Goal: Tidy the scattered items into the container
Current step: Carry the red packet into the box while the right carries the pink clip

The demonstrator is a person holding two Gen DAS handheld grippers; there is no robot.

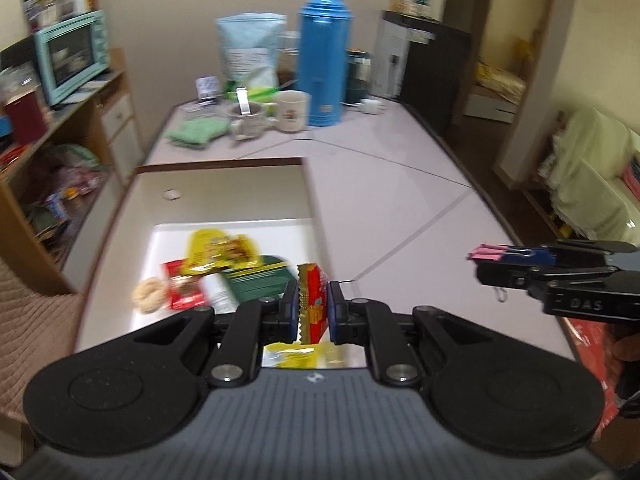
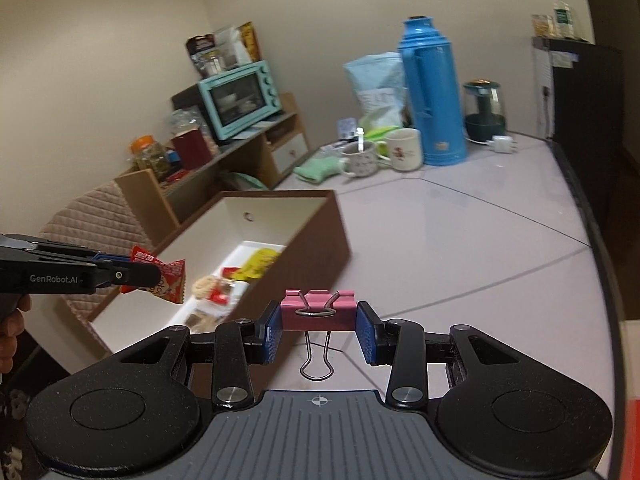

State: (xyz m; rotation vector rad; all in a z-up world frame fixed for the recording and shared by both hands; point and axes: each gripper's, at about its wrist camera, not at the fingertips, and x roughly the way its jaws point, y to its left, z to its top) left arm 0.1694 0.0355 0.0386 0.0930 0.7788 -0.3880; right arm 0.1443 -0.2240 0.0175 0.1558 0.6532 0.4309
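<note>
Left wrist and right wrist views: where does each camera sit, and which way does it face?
Left wrist: on the left gripper, looking down over the open box; it holds a red snack packet; right gripper at right.
Right wrist: on the right gripper, beside the box, facing the table's far end; it holds a pink binder clip.
Shared: box, blue thermos, both grippers.

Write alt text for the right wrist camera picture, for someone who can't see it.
The right claw grips a pink binder clip above a pale table. To its left, the left claw holds a red snack packet over an open brown box that already holds snacks. A blue thermos and mugs stand behind.
</note>
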